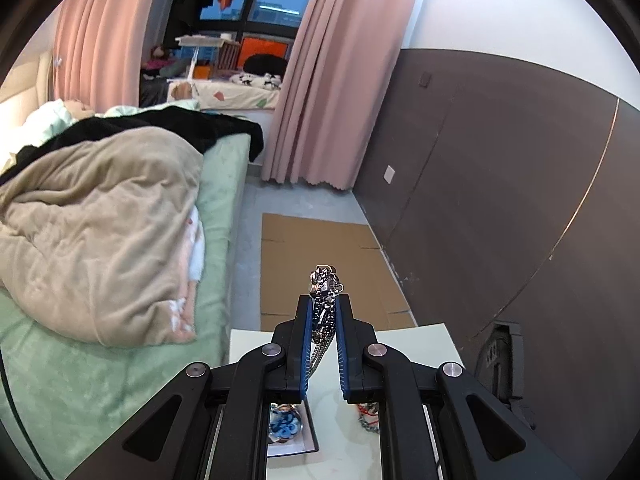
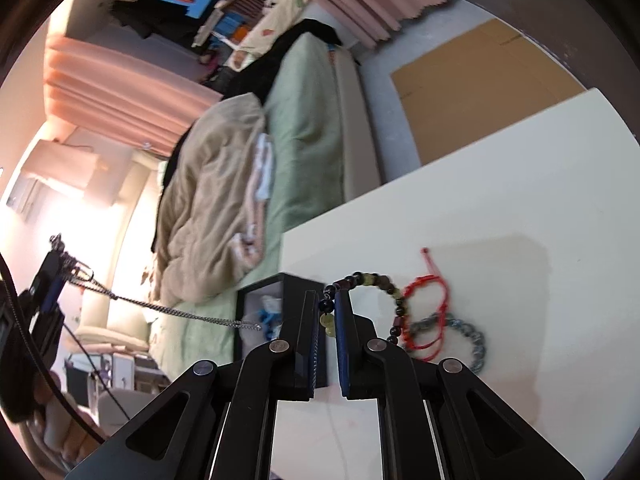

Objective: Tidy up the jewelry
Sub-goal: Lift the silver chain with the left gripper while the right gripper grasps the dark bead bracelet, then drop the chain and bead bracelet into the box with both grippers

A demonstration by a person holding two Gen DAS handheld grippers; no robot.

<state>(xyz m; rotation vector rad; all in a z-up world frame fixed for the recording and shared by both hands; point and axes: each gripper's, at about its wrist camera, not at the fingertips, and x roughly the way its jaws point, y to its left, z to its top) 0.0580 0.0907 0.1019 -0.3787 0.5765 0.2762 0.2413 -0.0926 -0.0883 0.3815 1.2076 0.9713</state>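
Left gripper (image 1: 324, 312): your blue pads are pinched on a bunched silver chain (image 1: 325, 300), raised above the white table (image 1: 420, 344); in the right wrist view the chain slopes down from it to the black jewelry box (image 2: 280, 284), its end at the box opening. A blue glass pendant (image 1: 285, 420) lies in the box beneath your left fingers.

Right gripper (image 2: 329, 308): your jaws are nearly closed on a beaded bracelet (image 2: 380, 284), low over the table. The bracelet touches a red cord bracelet (image 2: 428, 304), which overlaps a grey chain bracelet (image 2: 468, 336).

The box stands at the table's bed-side edge. Bare tabletop lies beyond the bracelets towards the far edge; past that edge, flat cardboard (image 2: 480, 80) on the floor.
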